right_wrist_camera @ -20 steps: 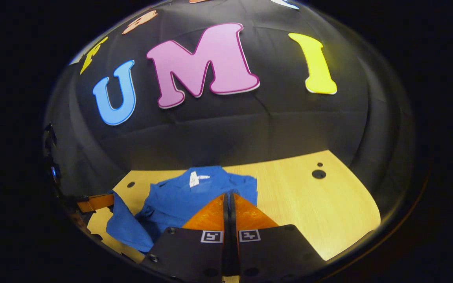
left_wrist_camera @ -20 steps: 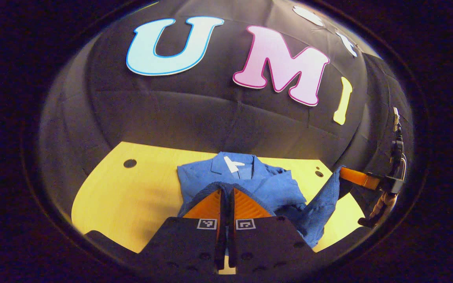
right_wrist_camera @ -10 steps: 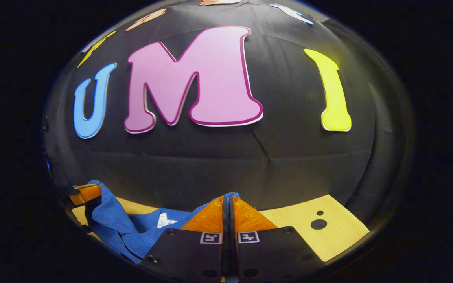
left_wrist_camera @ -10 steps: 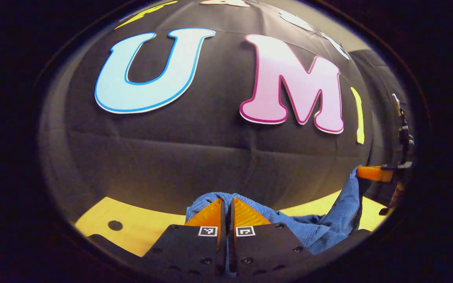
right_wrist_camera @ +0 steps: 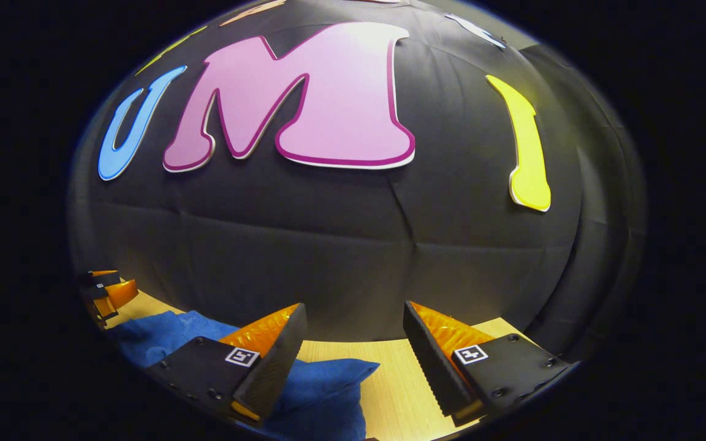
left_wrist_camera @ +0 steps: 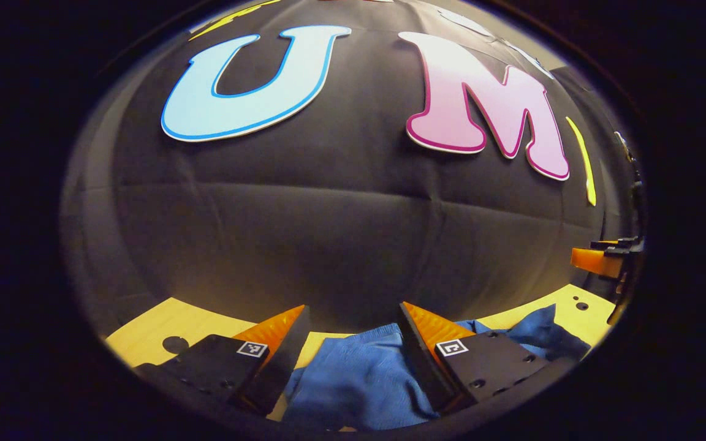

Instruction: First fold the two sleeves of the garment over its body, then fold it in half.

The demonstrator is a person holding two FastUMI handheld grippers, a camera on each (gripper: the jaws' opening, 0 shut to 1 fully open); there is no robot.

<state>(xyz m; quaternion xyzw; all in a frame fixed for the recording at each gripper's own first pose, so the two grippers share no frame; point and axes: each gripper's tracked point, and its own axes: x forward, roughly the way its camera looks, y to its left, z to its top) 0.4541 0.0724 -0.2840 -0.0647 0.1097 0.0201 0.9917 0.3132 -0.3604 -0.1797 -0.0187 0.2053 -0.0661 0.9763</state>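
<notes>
1. In the left gripper view, the left claw (left_wrist_camera: 351,315) has its two fingers spread wide apart, holding nothing.
2. Between and below those fingers lies the blue garment (left_wrist_camera: 359,376), a textured fabric resting on the pale wooden counter (left_wrist_camera: 163,321). The cloth spreads from the gap between the fingers toward the right, where a rumpled peak of it rises near the counter's right edge.
3. A round dark hole (left_wrist_camera: 174,344) marks the counter at the left, beside the left finger.
4. At the far right edge of this view, the right claw (left_wrist_camera: 598,260) shows above the counter, apart from the cloth; whether it is open cannot be told from here.
5. In the right gripper view, the right claw (right_wrist_camera: 353,324) also has its fingers spread wide, gripping nothing.
6. The blue garment (right_wrist_camera: 322,383) lies on the counter (right_wrist_camera: 390,380) under the left finger and reaches into the gap between the fingers, with more cloth stretching away to the left.
7. At the far left edge of this view, the left claw (right_wrist_camera: 108,291) hangs just above the cloth's left end.
8. Behind everything stands the booth's black cloth wall (right_wrist_camera: 341,245).
</notes>
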